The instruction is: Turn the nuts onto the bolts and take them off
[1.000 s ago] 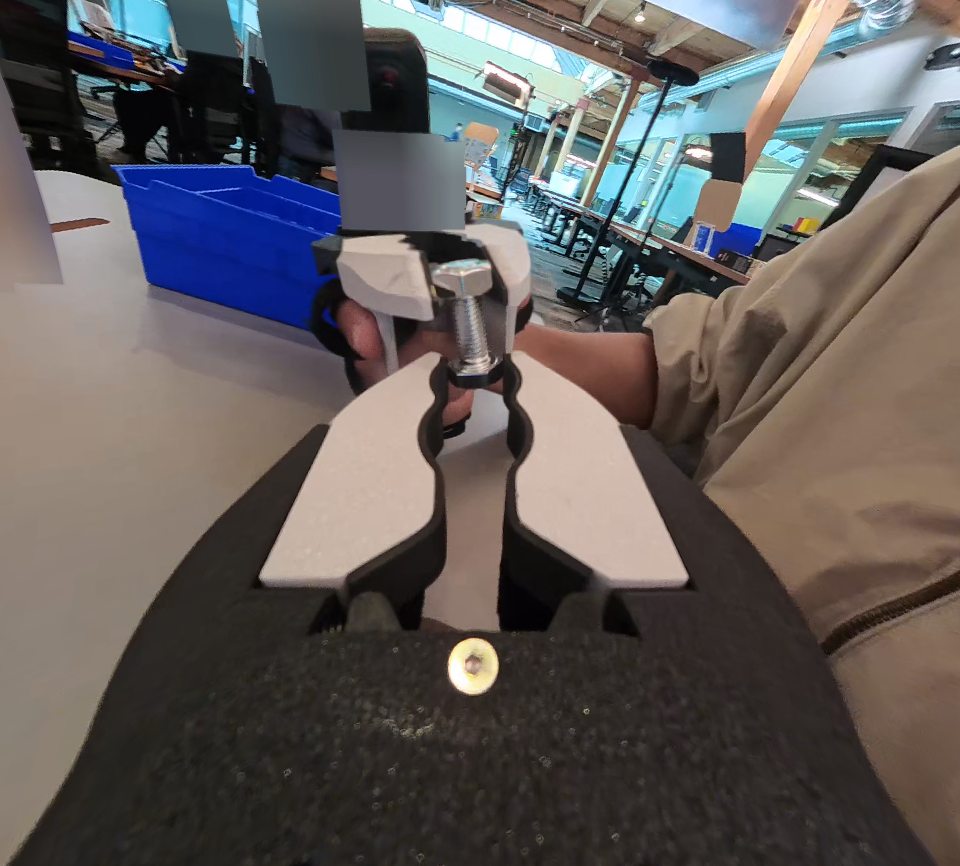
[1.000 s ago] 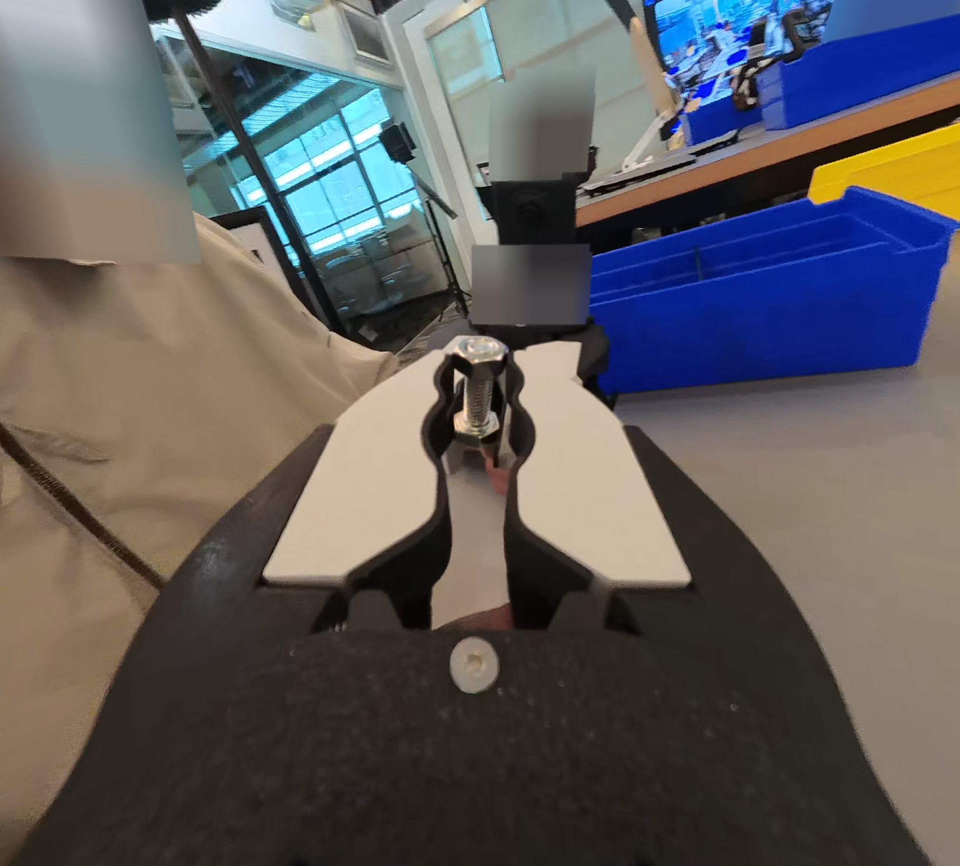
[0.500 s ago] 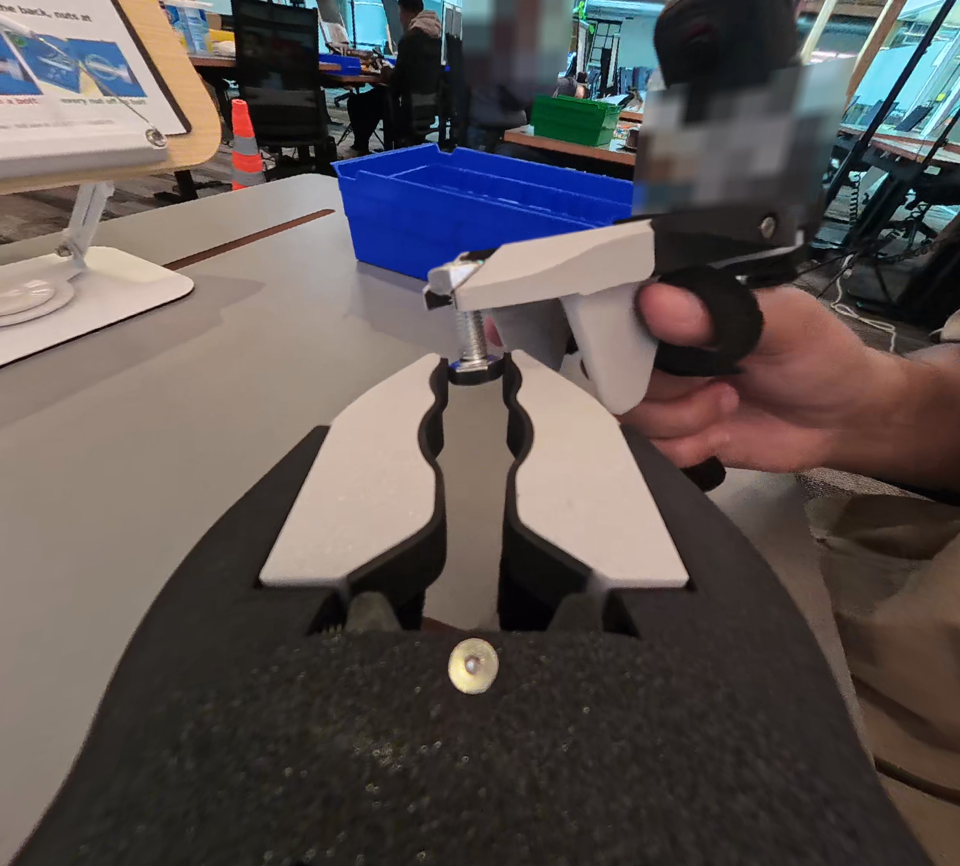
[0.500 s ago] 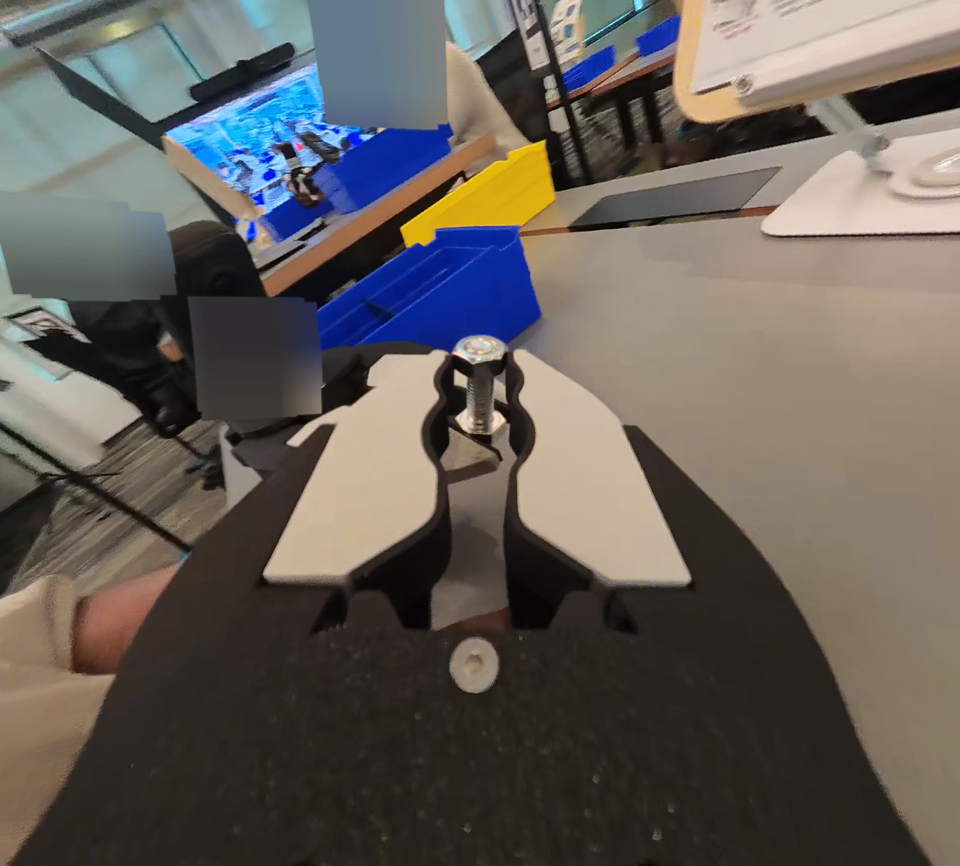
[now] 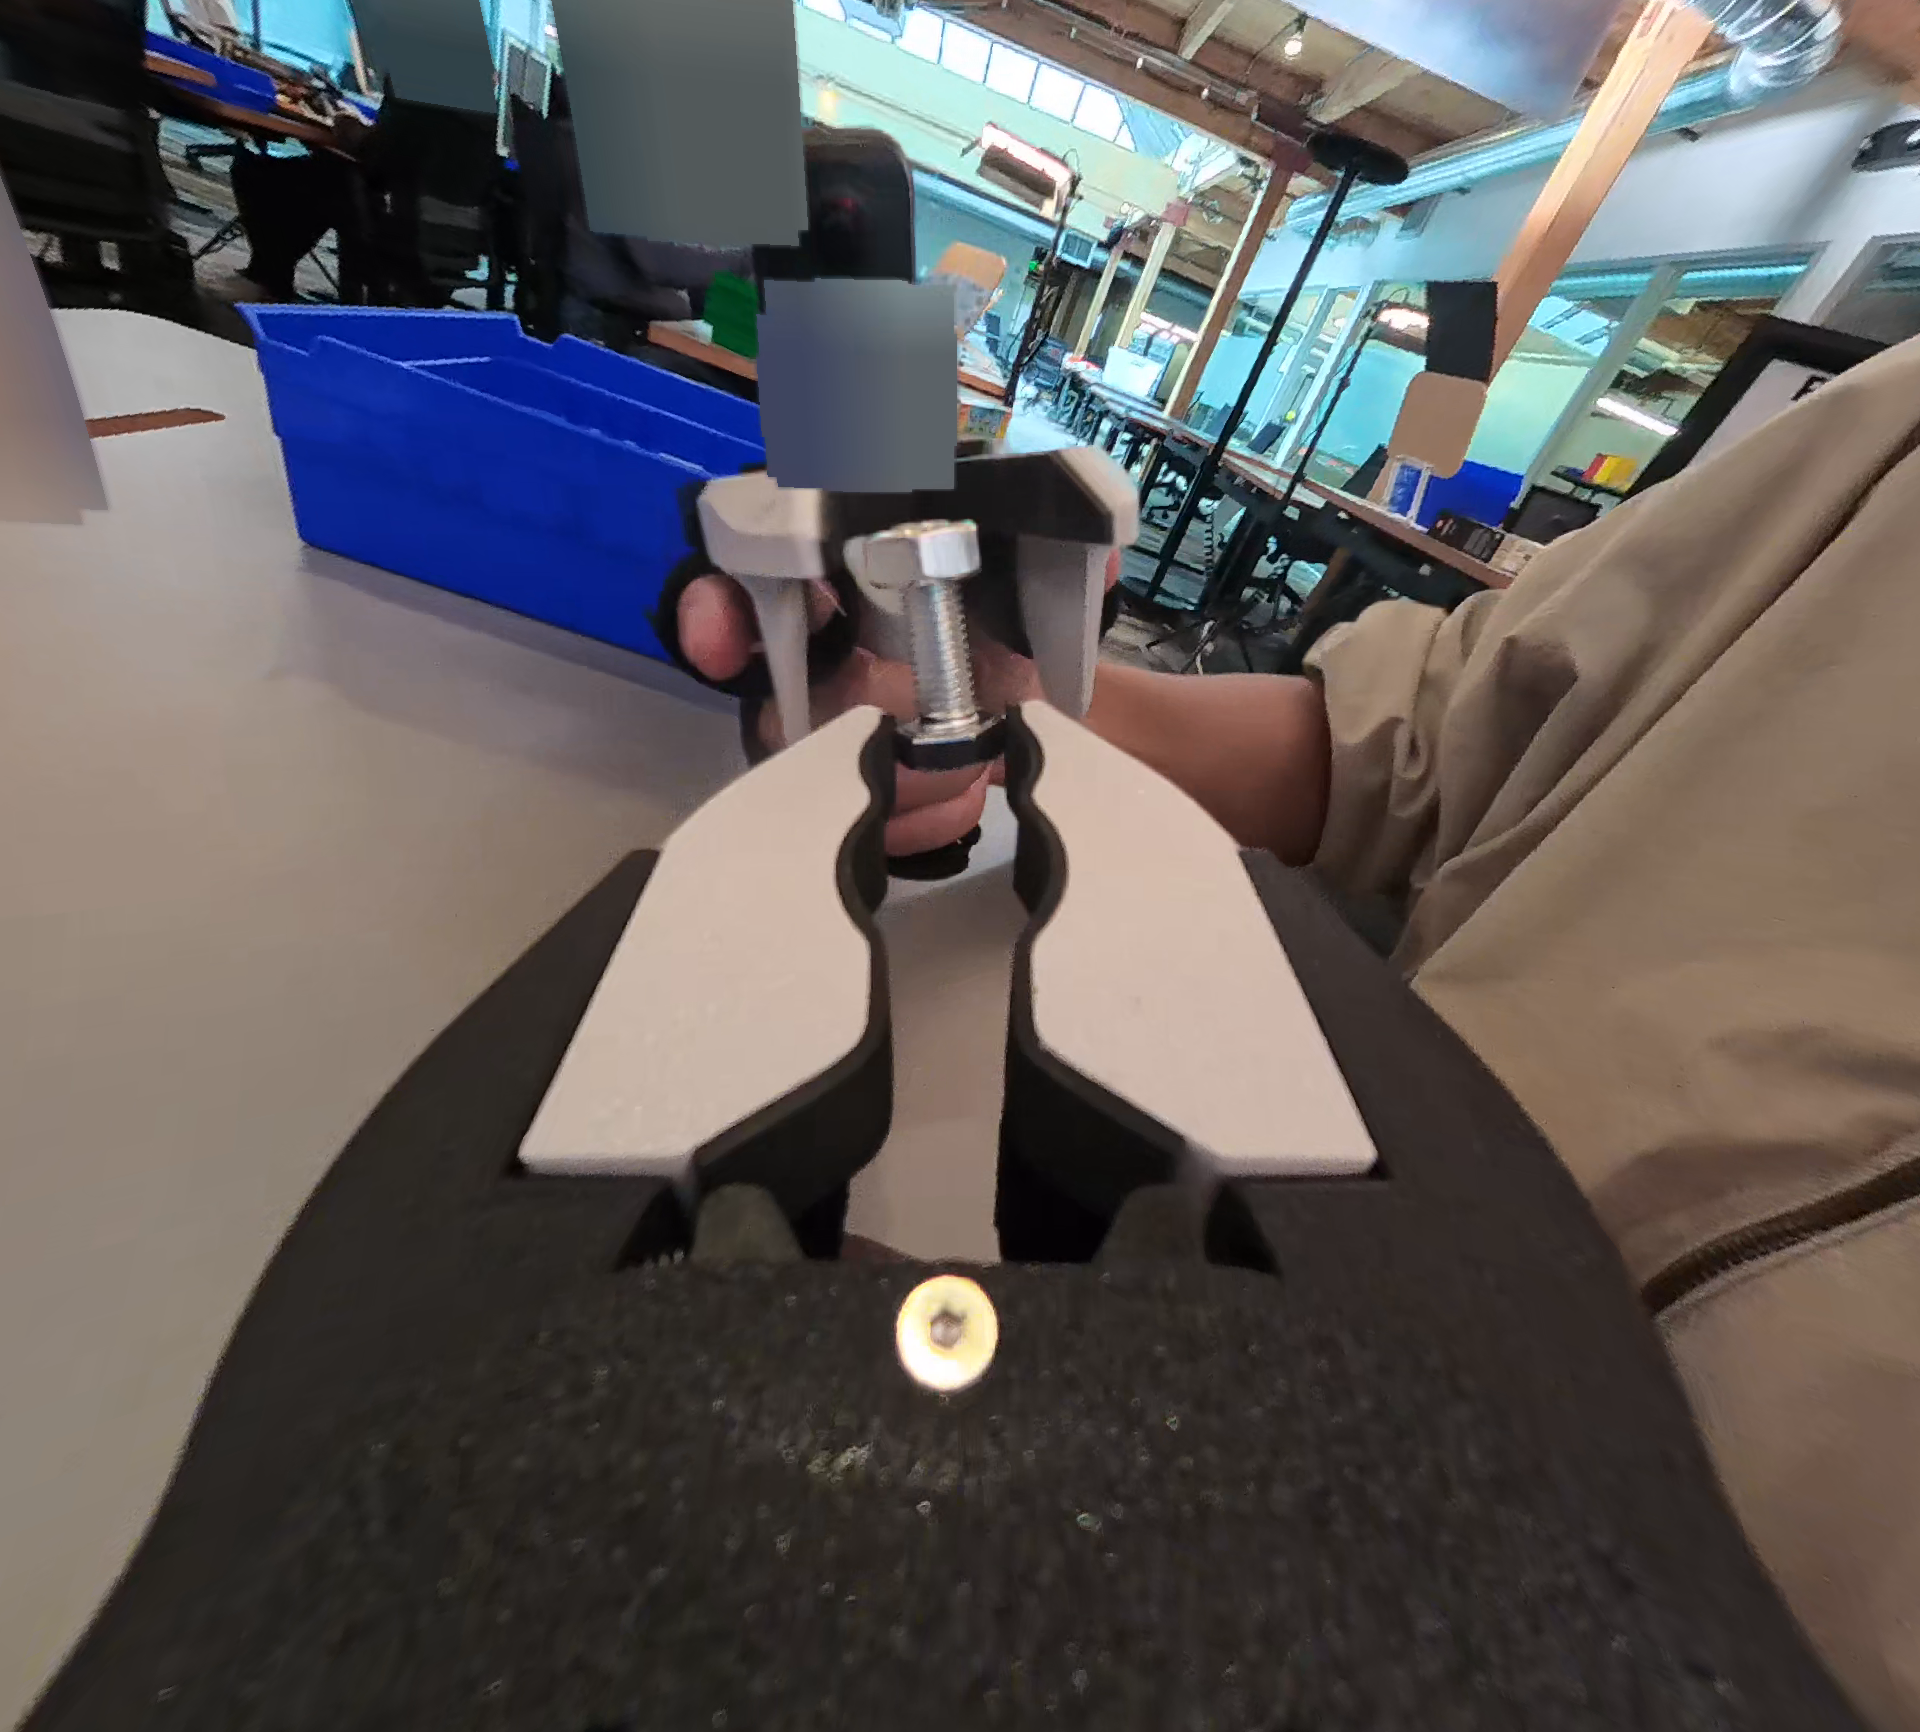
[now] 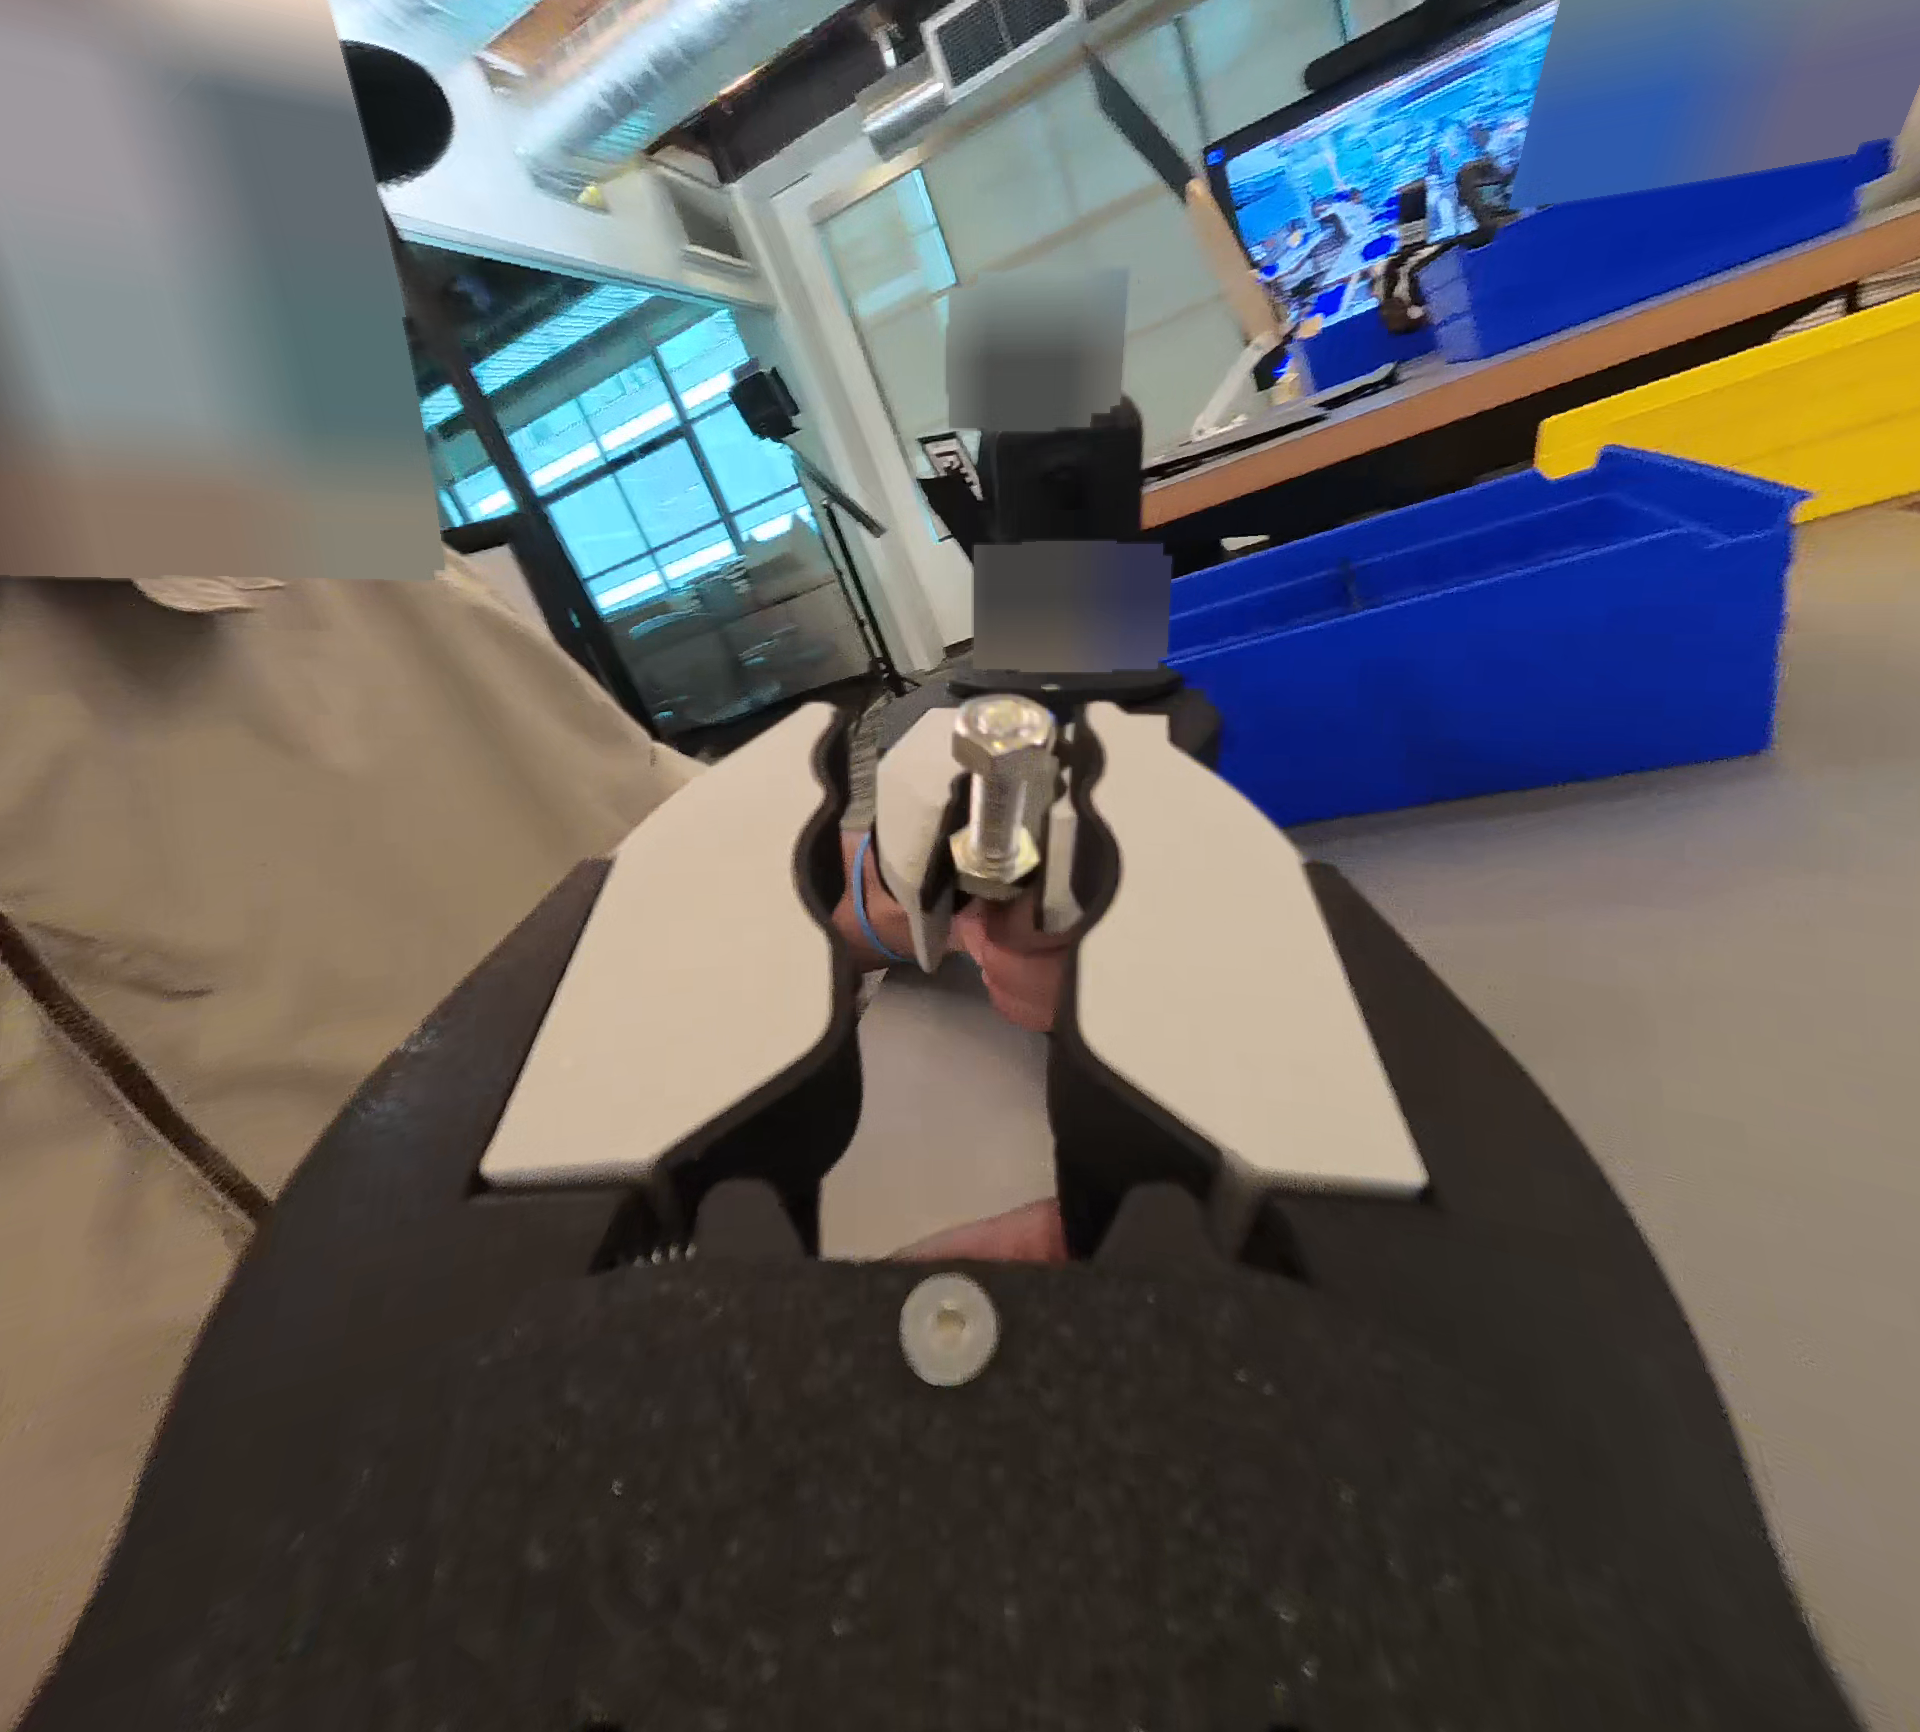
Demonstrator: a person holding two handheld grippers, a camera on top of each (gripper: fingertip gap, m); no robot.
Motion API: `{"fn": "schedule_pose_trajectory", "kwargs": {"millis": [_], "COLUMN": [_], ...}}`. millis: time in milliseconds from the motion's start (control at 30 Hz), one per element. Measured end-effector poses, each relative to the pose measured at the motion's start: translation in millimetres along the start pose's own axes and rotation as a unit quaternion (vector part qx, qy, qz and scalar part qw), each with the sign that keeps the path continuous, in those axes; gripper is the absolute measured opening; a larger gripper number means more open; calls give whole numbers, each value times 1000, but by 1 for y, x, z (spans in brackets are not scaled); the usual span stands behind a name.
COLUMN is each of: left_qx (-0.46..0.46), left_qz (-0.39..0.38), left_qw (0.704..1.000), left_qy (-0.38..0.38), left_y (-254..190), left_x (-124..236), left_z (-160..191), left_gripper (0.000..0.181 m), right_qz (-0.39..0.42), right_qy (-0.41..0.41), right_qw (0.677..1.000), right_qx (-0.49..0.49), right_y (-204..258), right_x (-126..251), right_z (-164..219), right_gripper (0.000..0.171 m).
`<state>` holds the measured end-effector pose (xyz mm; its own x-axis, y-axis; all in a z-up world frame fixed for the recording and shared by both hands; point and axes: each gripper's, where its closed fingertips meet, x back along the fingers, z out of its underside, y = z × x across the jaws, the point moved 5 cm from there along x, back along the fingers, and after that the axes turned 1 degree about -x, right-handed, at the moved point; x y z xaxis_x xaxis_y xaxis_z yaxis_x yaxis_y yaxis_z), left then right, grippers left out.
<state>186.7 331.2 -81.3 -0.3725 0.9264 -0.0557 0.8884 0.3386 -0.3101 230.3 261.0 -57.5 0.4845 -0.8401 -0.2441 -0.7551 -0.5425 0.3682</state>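
Observation:
A silver bolt [image 5: 940, 633] stands upright above the grey table, hex head up, with a nut [image 5: 940, 728] low on its thread. My left gripper [image 5: 940, 737] is shut on the nut and carries the bolt. My right gripper [image 6: 956, 737] faces it, and its jaws stand open on either side of the bolt head [image 6: 997, 737] without touching it. The right wrist view shows the nut [image 6: 992, 856] pinched between the left gripper's white fingers [image 6: 914, 861]. The left wrist view shows the right gripper's fingers [image 5: 774, 612] spread apart beside the head.
A blue bin [image 5: 499, 456] stands on the table [image 5: 260, 799] behind the grippers; it also shows in the right wrist view [image 6: 1507, 643], with a yellow bin [image 6: 1745, 425] behind it. A person's beige sleeve [image 5: 1610, 747] fills the right side. My two grippers' fingertips are within a few centimetres of each other.
The right gripper was shut on the bolt head and has opened off it. Both views swung sideways half a second ago and have swung back. The left gripper still holds the nut.

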Motion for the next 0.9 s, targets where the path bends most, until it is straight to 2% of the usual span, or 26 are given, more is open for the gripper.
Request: {"fn": "schedule_pose_trajectory", "kwargs": {"millis": [100,200,300,500,567,633,733,767,833,900], "left_qx": [-12,-37,-63,-121,-127,-122,-100,-93,-77,-59], "left_qz": [-13,-60,-109,-193,-191,-175,-159,-146,-125,-100], "left_qw": [1000,997,991,972,972,976,982,984,989,993], "left_qy": [23,39,38,51,58,41,34,30,17,9], "left_y": [1,8,15,23,21,18,18,16,14,11], "left_x": [-3,-4,-1,1,-1,-1,0,0,1,1], "left_z": [6,9,7,7,9,5,5,4,2,1], "left_gripper": [19,19,19,19,19,19,19,19,19,19], "right_qz": [29,85,175,376,420,422,394,369,321,272], "right_qy": [25,33,4,-68,-93,-102,-78,-68,-46,-11], "right_qw": [999,996,984,924,903,901,916,927,946,961], "right_qx": [13,16,16,-13,-23,-12,-9,-5,14,52], "right_y": [-7,-13,-16,-13,-9,-4,-5,-5,-6,-7], "right_x": [-7,-8,-8,-8,-8,-10,-9,-9,-6,-1], "right_z": [6,9,9,12,15,13,10,8,2,0], "right_gripper": [18,18,17,18,18,17,18,21,41,49]}}
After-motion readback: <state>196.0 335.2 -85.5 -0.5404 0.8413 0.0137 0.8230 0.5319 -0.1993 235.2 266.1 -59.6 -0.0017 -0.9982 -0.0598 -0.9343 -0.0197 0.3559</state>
